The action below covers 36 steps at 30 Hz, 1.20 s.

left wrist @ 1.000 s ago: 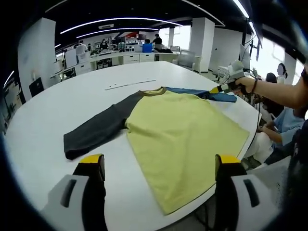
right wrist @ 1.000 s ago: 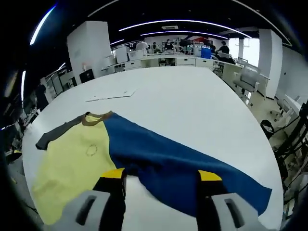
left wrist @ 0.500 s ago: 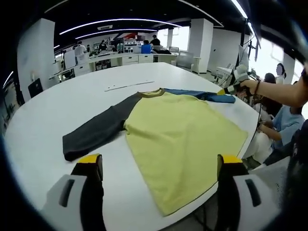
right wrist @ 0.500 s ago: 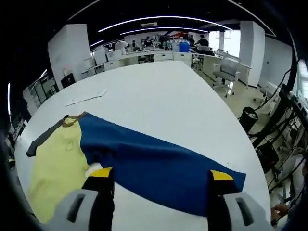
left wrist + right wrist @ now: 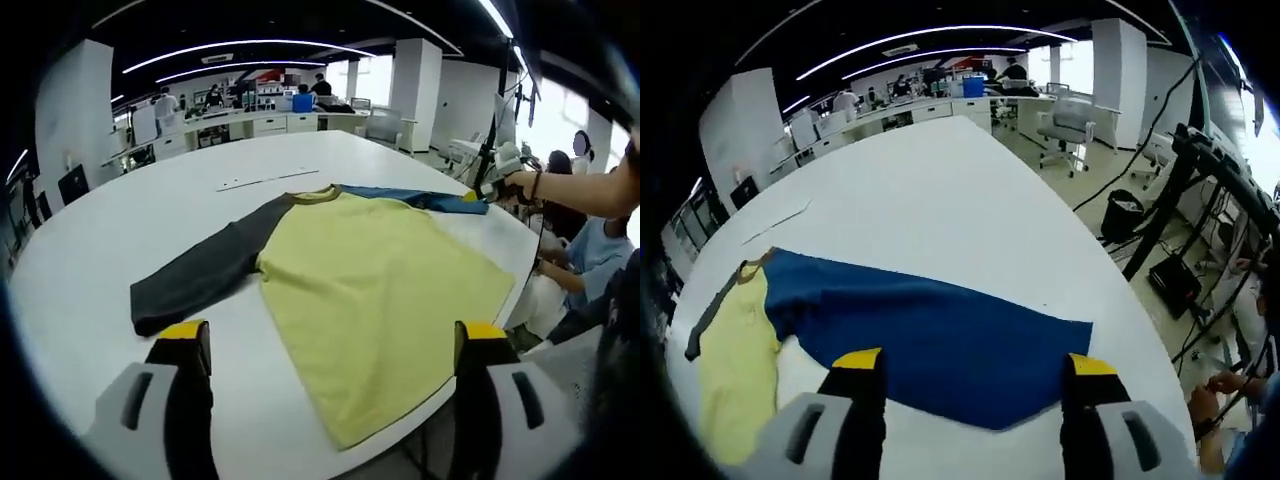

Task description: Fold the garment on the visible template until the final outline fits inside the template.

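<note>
Left gripper view, from left to right: round white bench [image 5: 90,250] under everything; dark grey long sleeve [image 5: 205,275] of the tri-colour long-sleeved shirt stretched flat toward the left; left gripper [image 5: 335,350] hovering low over the near edge, yellow-tipped fingers [image 5: 185,332] spread wide, nothing between them. Pale yellow body panel [image 5: 375,290] of the shirt spread flat in the middle, hem reaching the near bench edge. Thin white strip [image 5: 270,178] lying on the bench beyond the collar, well apart from the cloth. Blue sleeve [image 5: 420,198] running off to the right behind the yellow panel. Right gripper [image 5: 495,175], held in a person's hand [image 5: 520,182], near the far end of that blue sleeve; too small there to tell whether touching it. Seated people at the right edge, desks and office chairs in the background.

Right gripper view, from left to right: yellow panel [image 5: 730,370] and grey sleeve at the far left, then the blue sleeve [image 5: 940,340] lying flat across the white bench [image 5: 940,200], its cuff end close to the bench's right edge. Right gripper [image 5: 968,370] just above the sleeve's near border, fingers [image 5: 858,362] wide apart and gripping nothing. Black cables and a black bin on the floor at the right.
</note>
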Each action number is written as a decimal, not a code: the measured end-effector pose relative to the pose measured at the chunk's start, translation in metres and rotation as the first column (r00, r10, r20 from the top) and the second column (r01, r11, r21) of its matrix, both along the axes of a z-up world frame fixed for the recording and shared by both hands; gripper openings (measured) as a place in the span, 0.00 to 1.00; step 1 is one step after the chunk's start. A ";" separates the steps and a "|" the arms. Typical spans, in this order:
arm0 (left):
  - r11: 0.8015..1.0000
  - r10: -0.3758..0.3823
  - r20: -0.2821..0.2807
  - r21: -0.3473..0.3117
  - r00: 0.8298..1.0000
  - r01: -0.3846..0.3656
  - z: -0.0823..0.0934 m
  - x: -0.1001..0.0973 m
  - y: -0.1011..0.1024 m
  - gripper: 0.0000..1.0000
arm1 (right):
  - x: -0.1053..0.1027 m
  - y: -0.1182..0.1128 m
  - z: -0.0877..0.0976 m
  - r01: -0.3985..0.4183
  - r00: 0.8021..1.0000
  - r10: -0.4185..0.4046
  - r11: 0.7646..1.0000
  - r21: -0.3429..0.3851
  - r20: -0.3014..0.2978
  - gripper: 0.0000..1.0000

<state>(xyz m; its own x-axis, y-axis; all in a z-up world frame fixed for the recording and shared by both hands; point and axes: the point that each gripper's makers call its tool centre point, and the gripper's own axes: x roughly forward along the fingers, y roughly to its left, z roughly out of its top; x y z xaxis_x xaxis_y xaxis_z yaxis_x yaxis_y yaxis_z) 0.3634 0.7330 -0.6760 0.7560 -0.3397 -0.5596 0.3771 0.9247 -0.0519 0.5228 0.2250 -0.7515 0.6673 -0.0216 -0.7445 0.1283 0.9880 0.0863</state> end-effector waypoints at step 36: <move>1.000 0.019 0.026 -0.017 0.999 -0.018 0.006 0.001 0.001 0.94 | -0.006 -0.032 -0.007 0.140 0.989 -0.142 0.989 -0.057 -0.032 0.02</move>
<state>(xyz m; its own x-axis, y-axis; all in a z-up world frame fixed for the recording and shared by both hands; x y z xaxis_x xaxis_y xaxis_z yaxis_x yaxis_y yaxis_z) 0.3645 0.7337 -0.6705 0.7763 -0.3346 -0.5342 0.3612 0.9307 -0.0580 0.5168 0.1934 -0.7586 0.6274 -0.1543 -0.7632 0.2684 0.9630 0.0260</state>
